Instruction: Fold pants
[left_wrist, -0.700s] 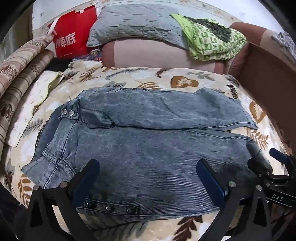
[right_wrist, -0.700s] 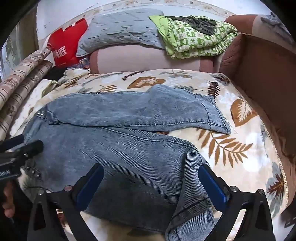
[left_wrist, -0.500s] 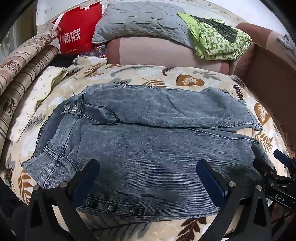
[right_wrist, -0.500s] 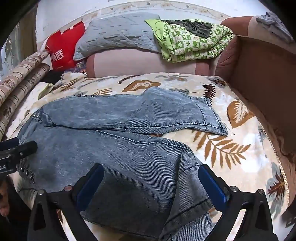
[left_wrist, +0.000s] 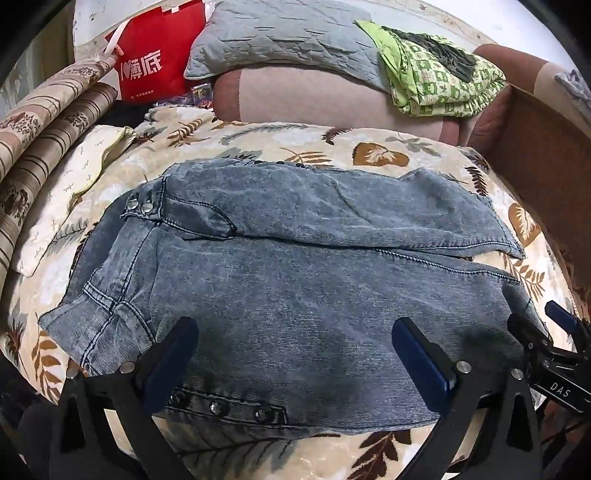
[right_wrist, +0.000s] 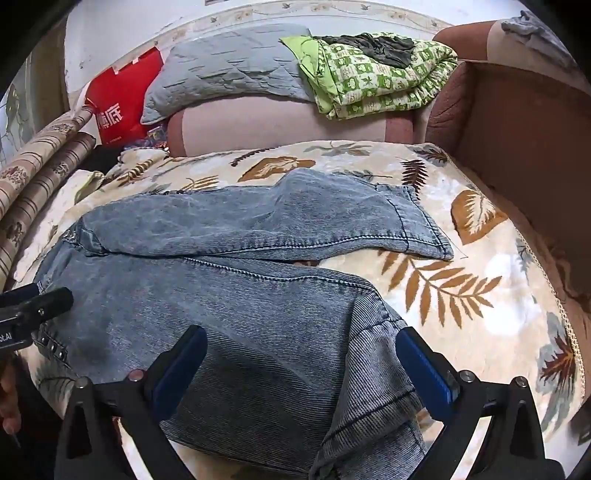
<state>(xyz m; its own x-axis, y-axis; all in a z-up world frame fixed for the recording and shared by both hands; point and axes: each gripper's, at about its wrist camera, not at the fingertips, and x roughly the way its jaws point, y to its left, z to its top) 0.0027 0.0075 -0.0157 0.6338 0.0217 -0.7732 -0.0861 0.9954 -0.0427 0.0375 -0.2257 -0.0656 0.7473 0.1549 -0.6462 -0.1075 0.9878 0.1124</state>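
Even, soft indoor light; sharp centre, fisheye-bent edges, dark corners.

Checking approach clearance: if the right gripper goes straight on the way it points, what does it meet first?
Most likely the jeans: the right gripper is open, with the near leg's denim directly between and ahead of its fingers. Depth is unclear, but nothing else lies in that line before the fabric.

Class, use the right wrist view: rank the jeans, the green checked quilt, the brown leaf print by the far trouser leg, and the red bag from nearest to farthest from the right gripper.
1. jeans, between and under the right gripper fingers.
2. brown leaf print, right, mid-bed.
3. green checked quilt and red bag, both at the back, right and left; too close to call.
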